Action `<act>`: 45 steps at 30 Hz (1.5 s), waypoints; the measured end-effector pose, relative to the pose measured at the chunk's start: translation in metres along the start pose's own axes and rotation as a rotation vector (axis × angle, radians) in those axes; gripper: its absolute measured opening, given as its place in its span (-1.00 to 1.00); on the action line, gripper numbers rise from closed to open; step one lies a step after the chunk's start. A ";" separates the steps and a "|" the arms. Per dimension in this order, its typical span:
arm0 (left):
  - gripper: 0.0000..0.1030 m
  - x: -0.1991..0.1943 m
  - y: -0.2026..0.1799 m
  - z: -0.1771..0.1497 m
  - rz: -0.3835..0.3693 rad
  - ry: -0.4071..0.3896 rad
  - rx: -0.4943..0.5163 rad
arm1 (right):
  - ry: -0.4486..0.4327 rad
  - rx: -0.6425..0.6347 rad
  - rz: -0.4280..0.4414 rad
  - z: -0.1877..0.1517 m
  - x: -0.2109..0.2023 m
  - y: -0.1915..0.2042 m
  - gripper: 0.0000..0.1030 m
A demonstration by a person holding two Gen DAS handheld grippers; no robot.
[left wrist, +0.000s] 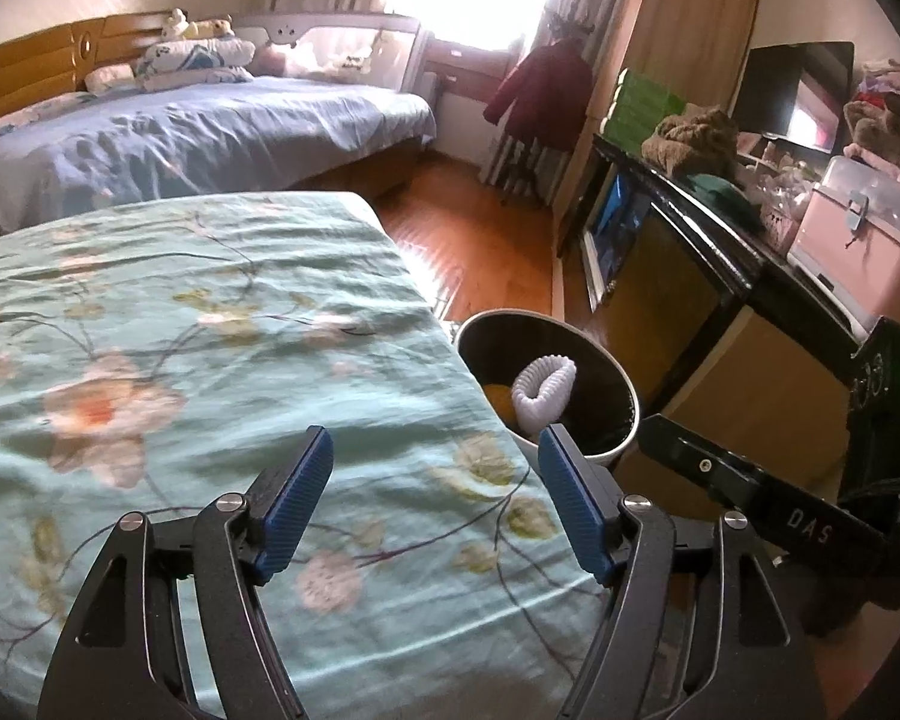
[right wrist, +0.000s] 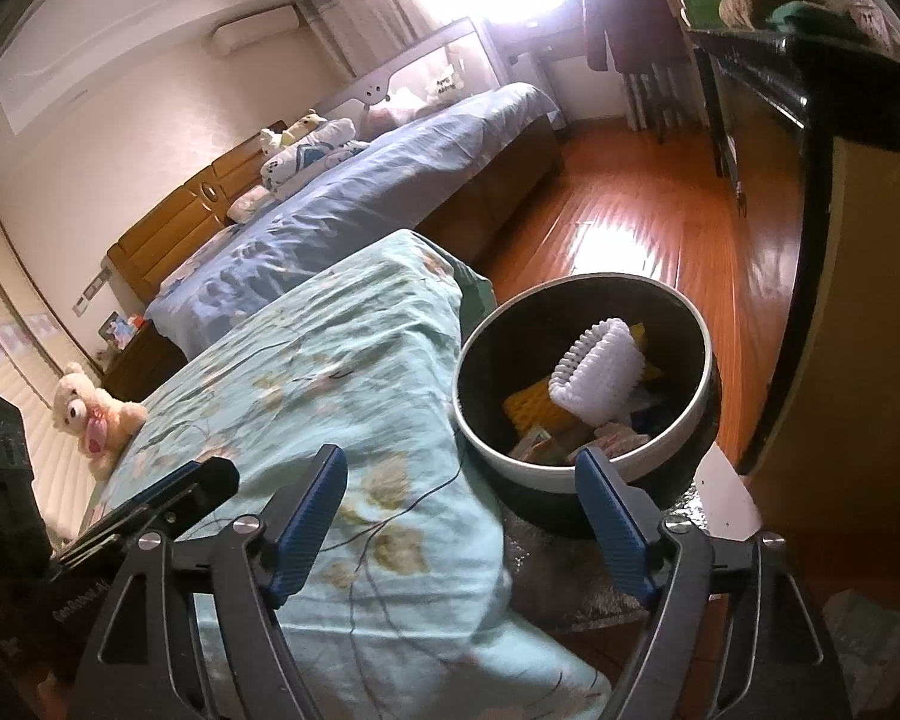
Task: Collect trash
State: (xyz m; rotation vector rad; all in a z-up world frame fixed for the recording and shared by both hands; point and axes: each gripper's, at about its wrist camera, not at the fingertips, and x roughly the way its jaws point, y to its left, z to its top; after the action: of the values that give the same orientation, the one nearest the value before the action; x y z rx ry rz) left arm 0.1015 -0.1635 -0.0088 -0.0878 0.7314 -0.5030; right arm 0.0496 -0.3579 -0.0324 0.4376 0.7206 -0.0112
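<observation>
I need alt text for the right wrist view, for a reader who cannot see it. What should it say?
Open, empty right tongs hang over a floral green bedspread, beside a round bin on the floor holding a white foam net sleeve and other trash. Behind are a blue bed, a teddy bear and a sunlit window.

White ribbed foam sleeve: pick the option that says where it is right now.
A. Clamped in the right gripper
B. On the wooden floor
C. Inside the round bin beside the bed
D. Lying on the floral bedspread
C. The white ribbed foam sleeve sits inside the round bin, on top of yellow and other trash; the right gripper is open with nothing between its pads.
</observation>
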 end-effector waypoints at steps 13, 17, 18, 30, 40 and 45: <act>0.61 -0.056 0.008 -0.024 0.108 -0.130 0.046 | -0.061 -0.080 0.004 -0.023 -0.023 0.032 0.79; 0.71 -0.067 0.013 -0.030 0.139 -0.153 0.041 | -0.082 -0.107 0.000 -0.027 -0.029 0.040 0.82; 0.72 -0.069 0.014 -0.031 0.150 -0.160 0.040 | -0.089 -0.114 -0.002 -0.029 -0.031 0.042 0.84; 0.95 -0.118 0.025 -0.030 0.266 -0.334 0.038 | -0.427 -0.313 -0.089 -0.029 -0.088 0.093 1.00; 0.99 -0.121 0.033 -0.036 0.336 -0.362 0.027 | -0.412 -0.305 -0.095 -0.036 -0.072 0.099 1.00; 0.99 -0.120 0.033 -0.039 0.353 -0.364 0.028 | -0.424 -0.319 -0.104 -0.041 -0.074 0.102 1.00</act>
State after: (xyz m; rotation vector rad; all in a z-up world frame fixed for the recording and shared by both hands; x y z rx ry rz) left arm 0.0137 -0.0749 0.0280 -0.0216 0.3704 -0.1507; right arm -0.0159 -0.2592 0.0269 0.0841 0.3167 -0.0839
